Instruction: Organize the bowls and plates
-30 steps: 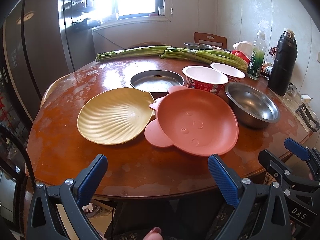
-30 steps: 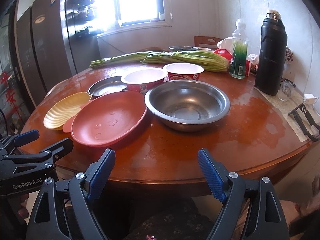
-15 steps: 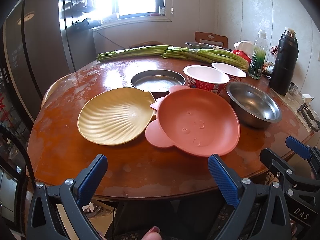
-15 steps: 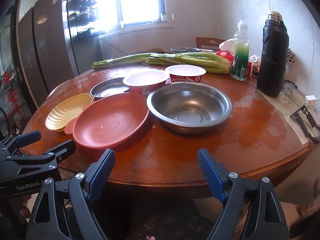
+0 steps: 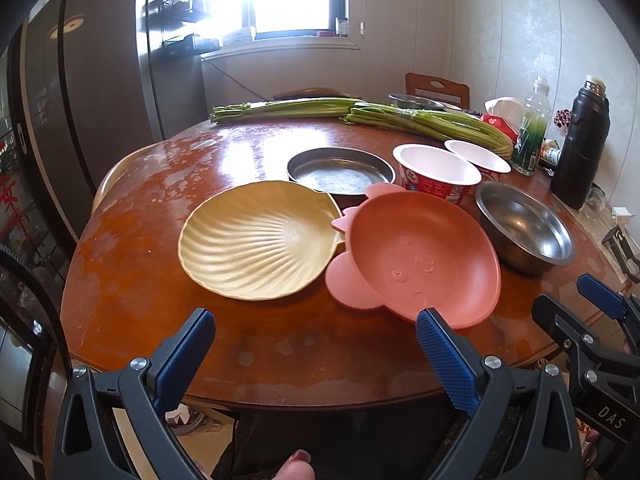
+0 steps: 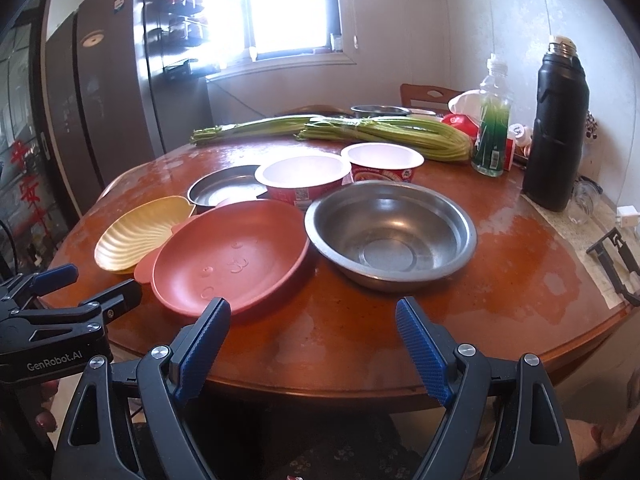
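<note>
On the round wooden table [image 5: 132, 292] lie a yellow shell-shaped plate [image 5: 256, 246], a pink animal-shaped plate [image 5: 420, 256] beside it, a flat steel plate [image 5: 340, 170] behind, two red-and-white paper bowls [image 5: 436, 172] [image 5: 478, 158] and a steel bowl [image 5: 524, 226] at the right. My left gripper [image 5: 314, 330] hangs open over the table's near edge, in front of the yellow and pink plates. In the right wrist view the right gripper [image 6: 312, 320] is open too, before the pink plate [image 6: 228, 258] and the steel bowl [image 6: 390, 234]. Neither holds anything.
Long green vegetable bundles [image 5: 360, 116] lie across the back of the table. A green-filled plastic bottle [image 6: 490, 132], a black flask [image 6: 558, 132] and a small steel dish [image 6: 380, 111] stand at the back right. A black clamp tool [image 6: 616, 256] lies at the right edge.
Both grippers have moved forward a little toward the table and risen slightly; the dishes sit closer and lower in view. Nothing on the table has moved.
</note>
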`<control>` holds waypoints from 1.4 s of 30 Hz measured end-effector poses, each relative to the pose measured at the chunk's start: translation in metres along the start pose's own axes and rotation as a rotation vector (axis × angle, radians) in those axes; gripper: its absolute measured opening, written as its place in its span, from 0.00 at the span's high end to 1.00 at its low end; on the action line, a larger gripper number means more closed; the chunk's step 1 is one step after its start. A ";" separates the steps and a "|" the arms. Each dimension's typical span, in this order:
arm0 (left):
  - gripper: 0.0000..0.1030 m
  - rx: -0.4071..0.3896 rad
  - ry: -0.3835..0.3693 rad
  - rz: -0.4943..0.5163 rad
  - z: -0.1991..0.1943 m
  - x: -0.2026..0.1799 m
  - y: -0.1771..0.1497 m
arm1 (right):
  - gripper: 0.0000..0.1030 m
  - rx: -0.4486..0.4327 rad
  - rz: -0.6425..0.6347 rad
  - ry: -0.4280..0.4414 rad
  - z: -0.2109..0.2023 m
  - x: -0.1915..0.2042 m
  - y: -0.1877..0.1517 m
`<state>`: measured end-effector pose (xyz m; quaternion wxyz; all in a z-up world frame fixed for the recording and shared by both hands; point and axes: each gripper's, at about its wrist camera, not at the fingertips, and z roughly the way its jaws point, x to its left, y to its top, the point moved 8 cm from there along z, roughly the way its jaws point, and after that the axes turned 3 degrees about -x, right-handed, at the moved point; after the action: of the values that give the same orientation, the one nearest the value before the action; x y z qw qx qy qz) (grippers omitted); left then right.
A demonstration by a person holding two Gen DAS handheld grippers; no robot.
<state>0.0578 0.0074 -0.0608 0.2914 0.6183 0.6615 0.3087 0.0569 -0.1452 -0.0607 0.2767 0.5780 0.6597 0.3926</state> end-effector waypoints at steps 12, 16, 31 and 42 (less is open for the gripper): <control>0.02 0.003 0.034 -0.108 0.003 0.050 0.003 | 0.17 0.005 -0.066 0.137 0.022 0.046 0.029; 0.02 0.008 0.044 -0.146 0.006 0.067 0.004 | 0.17 0.008 -0.090 0.189 0.030 0.066 0.042; 0.02 0.047 0.042 -0.241 0.034 0.113 0.016 | 0.17 0.149 -0.168 0.324 0.082 0.132 0.077; 0.02 0.078 0.026 -0.241 0.054 0.122 0.022 | 0.42 0.254 -0.239 0.317 0.124 0.160 0.075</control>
<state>0.1053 0.1326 -0.0786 0.2935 0.5411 0.7461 0.2537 0.1714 0.0382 -0.0503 0.1393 0.4572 0.8026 0.3570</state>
